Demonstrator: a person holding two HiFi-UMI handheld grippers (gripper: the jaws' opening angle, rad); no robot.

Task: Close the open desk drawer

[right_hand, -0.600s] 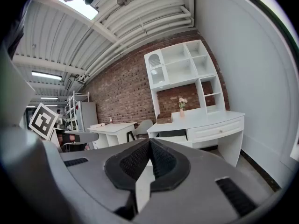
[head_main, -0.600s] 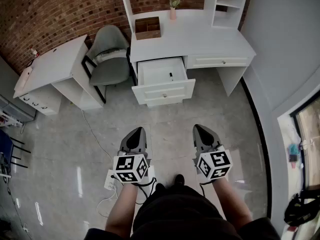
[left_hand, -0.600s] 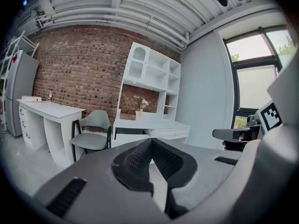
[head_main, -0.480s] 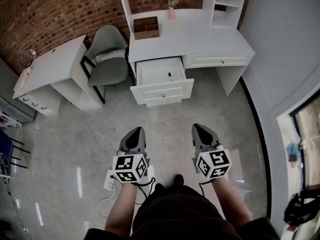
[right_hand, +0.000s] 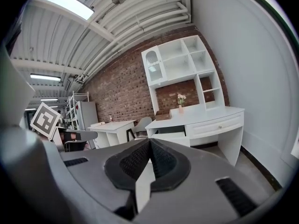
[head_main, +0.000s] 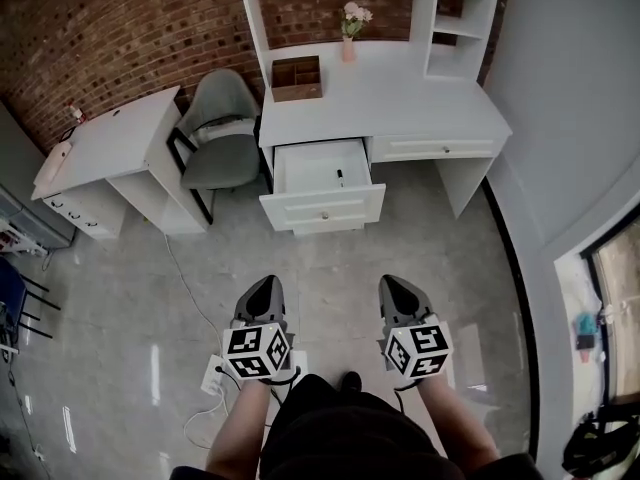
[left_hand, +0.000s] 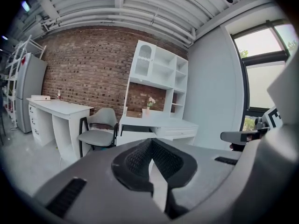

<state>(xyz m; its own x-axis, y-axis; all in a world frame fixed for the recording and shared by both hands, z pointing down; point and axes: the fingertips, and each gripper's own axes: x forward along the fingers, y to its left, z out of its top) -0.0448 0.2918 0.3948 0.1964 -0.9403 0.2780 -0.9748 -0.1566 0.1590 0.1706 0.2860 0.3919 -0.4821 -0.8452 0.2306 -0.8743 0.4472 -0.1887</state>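
- The grey tiled floor (head_main: 330, 258) fills the middle of the head view, a wide stretch of it lying between the person and the furniture.
- A brick wall (head_main: 120, 28) runs behind the furniture.
- A white desk (head_main: 400, 98) with a shelf hutch on top stands against that wall, far ahead of both grippers.
- A second, plainer white side desk (head_main: 110, 143) stands at an angle to its left.
- A grey-green chair (head_main: 222, 133) sits between the two desks, just beside the main desk's left end.
- The open drawer (head_main: 322, 183) is on the left half of the main desk, pulled well out towards the person, its white inside showing; the neighbouring right-hand drawer (head_main: 435, 147) sits flush.
- The left gripper (head_main: 262, 286) is held low in front of the person, well apart from the drawer; its own view shows the jaw tips pressed together with nothing between them.
- The right gripper (head_main: 392, 284) hangs level with it, near it on the other side, also far from the drawer, its jaw tips meeting on nothing.
- A brown wooden box (head_main: 296, 77) rests on the desktop above the open drawer.
- A white power strip (head_main: 213, 375) lies on the floor by the left gripper.
- A pink vase of flowers (head_main: 348, 48) stands at the back of the desktop.
- A small dark item (head_main: 340, 177), too small to identify, lies inside the open drawer.
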